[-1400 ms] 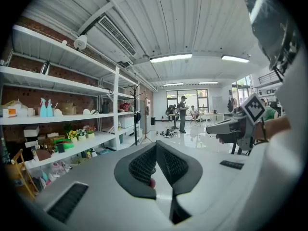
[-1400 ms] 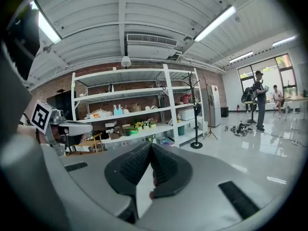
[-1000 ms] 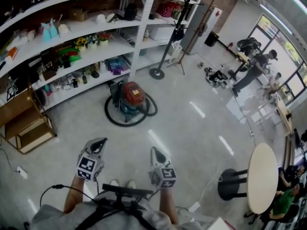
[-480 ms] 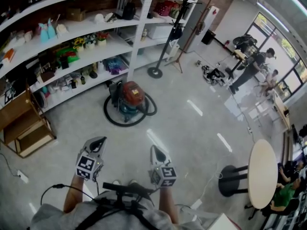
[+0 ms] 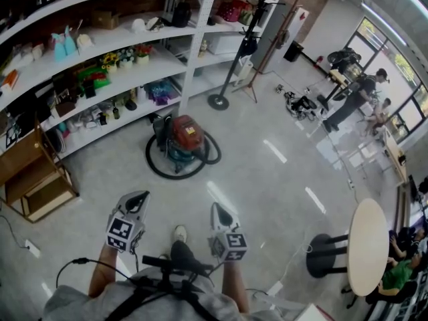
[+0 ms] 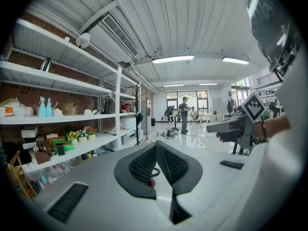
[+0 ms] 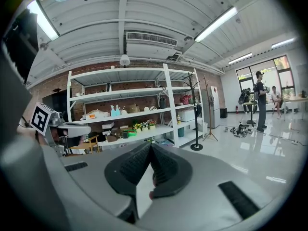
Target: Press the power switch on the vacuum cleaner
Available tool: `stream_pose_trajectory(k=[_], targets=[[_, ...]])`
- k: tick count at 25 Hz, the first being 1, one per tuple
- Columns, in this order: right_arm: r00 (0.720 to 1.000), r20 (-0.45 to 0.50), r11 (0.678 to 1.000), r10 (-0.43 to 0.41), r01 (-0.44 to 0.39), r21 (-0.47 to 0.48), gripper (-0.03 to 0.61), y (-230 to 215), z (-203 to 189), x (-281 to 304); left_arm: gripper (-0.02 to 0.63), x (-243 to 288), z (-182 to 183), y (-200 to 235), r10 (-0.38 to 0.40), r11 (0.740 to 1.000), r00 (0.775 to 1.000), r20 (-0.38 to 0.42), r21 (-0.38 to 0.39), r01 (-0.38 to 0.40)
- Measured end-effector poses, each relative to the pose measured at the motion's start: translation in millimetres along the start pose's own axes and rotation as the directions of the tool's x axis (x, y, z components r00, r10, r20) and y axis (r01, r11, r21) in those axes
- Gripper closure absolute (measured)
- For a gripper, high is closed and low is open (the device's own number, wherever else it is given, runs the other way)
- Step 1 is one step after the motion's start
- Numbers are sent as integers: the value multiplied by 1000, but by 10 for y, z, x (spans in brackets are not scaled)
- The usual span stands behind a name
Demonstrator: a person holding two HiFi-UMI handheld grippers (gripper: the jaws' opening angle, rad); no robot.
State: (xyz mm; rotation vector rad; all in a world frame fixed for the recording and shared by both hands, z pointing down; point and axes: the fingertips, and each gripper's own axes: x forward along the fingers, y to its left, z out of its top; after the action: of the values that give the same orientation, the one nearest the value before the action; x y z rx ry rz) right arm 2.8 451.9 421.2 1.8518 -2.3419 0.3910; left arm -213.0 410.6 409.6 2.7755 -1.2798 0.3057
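Left tool (image 5: pixel 137 201) and right tool (image 5: pixel 218 212) are both closed, empty. Vacuum cleaner (image 5: pixel 182 138) stands well apart, far; its looped hose (image 5: pixel 159 170) could snag feet on approach.

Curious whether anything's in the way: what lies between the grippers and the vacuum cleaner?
Head view: only bare floor from the left gripper and right gripper to the hose looped round the vacuum cleaner.
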Motion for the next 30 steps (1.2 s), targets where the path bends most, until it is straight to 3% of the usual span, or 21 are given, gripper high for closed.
stream_pose_trajectory(k=[30], targets=[[995,-49,996,82,-80,41,566,-1177,393,1614,606,1867,346,488,41,999,998,-40,16,-41]])
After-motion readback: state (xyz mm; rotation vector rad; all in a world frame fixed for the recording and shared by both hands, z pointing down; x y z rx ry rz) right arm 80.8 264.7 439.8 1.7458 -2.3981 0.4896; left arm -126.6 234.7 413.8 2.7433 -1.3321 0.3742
